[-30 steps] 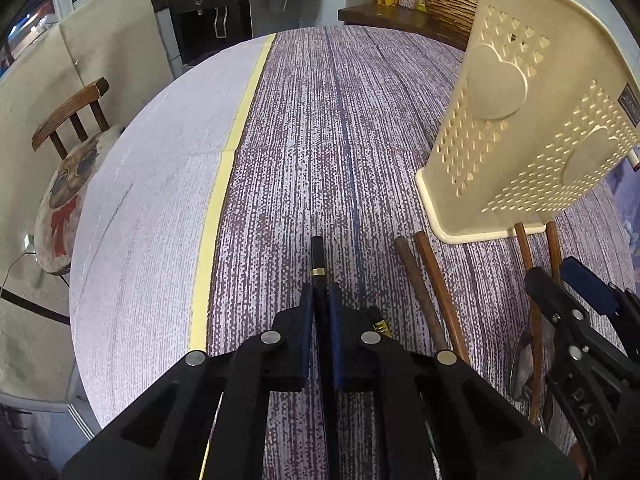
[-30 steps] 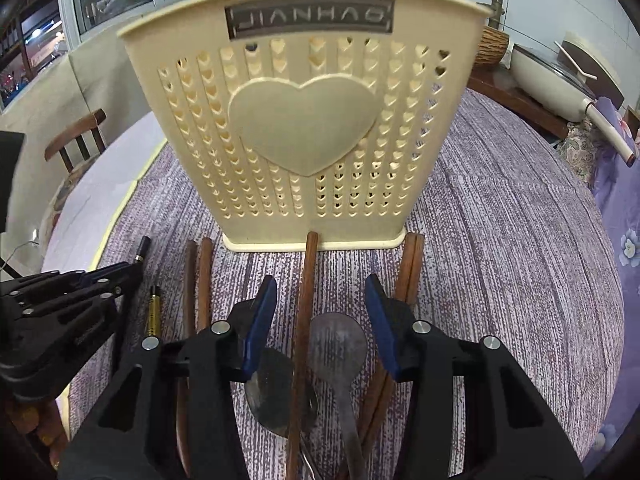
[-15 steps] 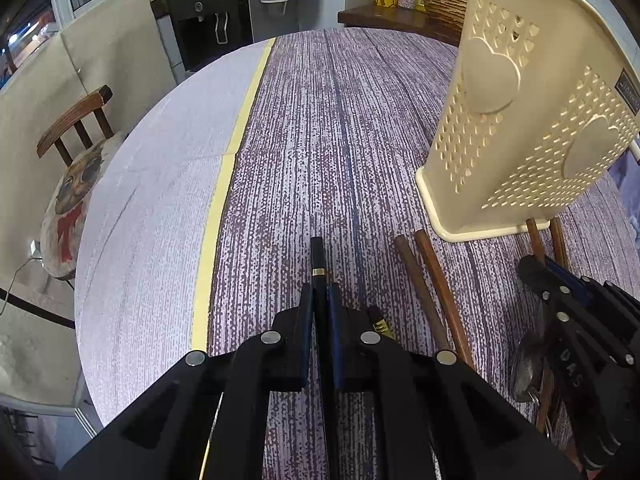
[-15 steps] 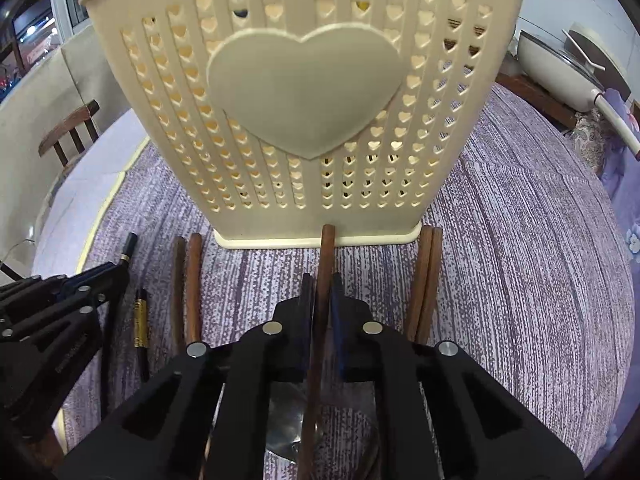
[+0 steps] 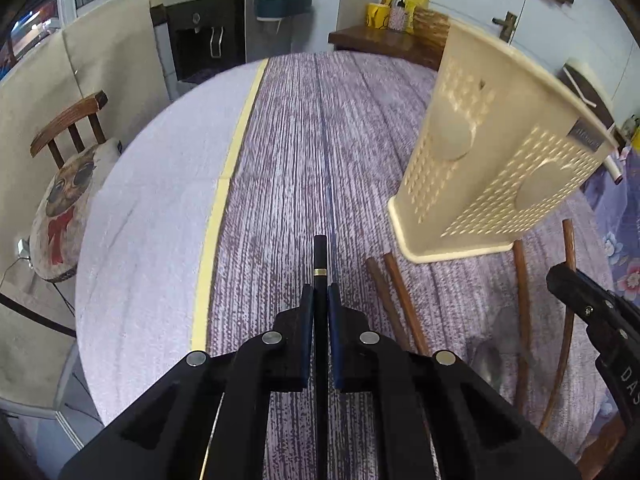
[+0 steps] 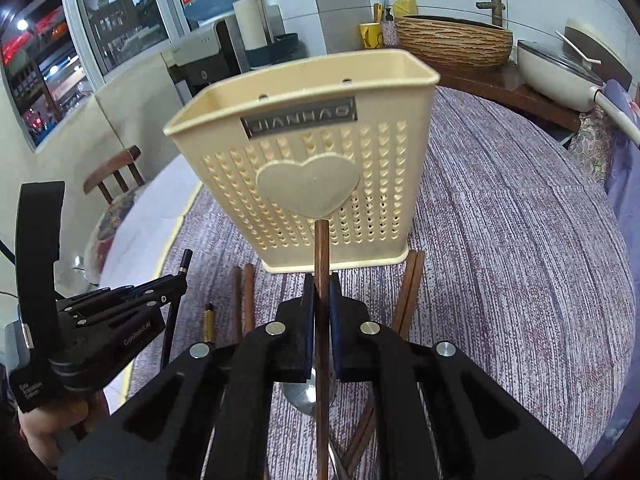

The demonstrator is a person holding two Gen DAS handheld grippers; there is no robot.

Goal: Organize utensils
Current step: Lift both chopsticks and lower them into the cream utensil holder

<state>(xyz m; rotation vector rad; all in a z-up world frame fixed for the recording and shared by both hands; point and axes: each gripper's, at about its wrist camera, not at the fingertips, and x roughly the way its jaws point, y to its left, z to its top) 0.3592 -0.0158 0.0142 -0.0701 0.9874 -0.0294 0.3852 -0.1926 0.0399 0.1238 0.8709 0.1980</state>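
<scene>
A cream perforated utensil holder (image 6: pixel 316 176) with a heart stands on the table; it also shows in the left wrist view (image 5: pixel 492 168). My right gripper (image 6: pixel 320 292) is shut on a brown wooden-handled utensil (image 6: pixel 321 248) and holds it raised in front of the holder. My left gripper (image 5: pixel 319 300) is shut on a black chopstick with a gold band (image 5: pixel 319 252), low over the cloth; it shows at the left of the right wrist view (image 6: pixel 160 292). Brown chopsticks (image 5: pixel 396 300) and a metal spoon (image 5: pixel 496 352) lie on the table.
The round table has a purple striped cloth (image 5: pixel 320 140) with a yellow stripe (image 5: pixel 228 184). A wooden chair (image 5: pixel 68 160) stands at the left. A counter with a woven bowl (image 6: pixel 452 40) and a white pan (image 6: pixel 560 76) lies behind.
My right gripper closed on the brown-handled utensil and lifted it up off the table, away from the holder. My left gripper stayed shut on the black chopstick.
</scene>
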